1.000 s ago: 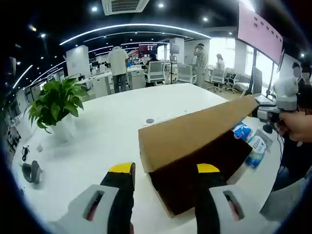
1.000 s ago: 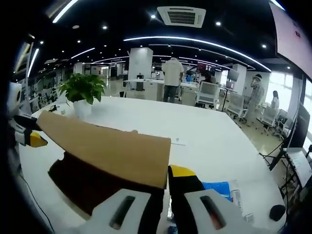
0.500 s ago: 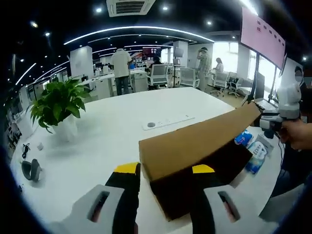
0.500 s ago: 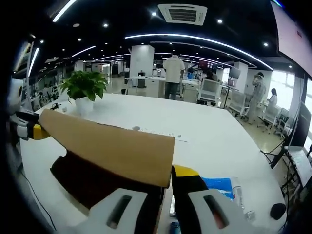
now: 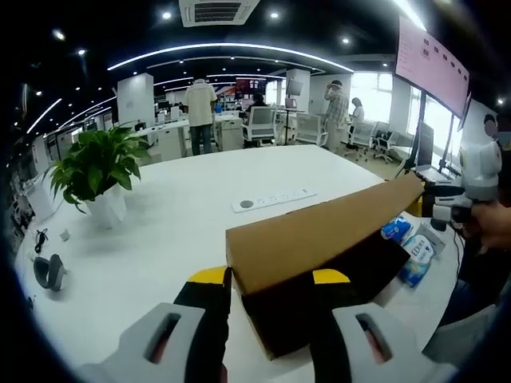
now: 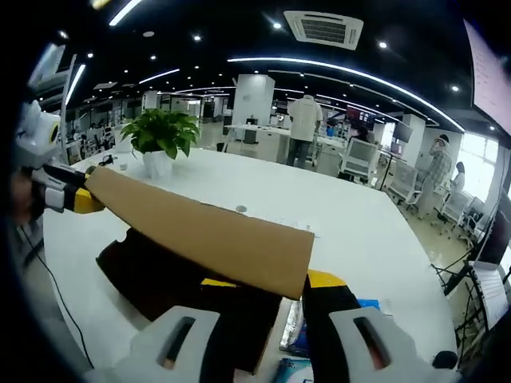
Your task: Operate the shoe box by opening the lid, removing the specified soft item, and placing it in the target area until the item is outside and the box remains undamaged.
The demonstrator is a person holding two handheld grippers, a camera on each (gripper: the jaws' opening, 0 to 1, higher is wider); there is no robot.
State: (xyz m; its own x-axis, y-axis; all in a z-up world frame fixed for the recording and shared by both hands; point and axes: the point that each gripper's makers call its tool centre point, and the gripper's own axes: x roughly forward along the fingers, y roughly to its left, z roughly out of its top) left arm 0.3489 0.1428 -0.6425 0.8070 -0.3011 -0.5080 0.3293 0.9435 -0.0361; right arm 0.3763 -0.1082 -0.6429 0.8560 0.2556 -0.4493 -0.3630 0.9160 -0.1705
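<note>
Shoe box, lid raised, near white table's front edge.
Left gripper and right gripper each straddle a lid end, jaws apart; grip unclear. Potted plant toward the far corner; blue packets beside the box.

No legible text; print on blue-white packets beside shoe box too blurred.

Bright, even office light from curved ceiling strips and small spotlights, plus daylight through windows at one side. Soft glare on the white table. Dark shade under the raised cardboard lid. Strong fisheye bending near edges; slight blur at the periphery.
</note>
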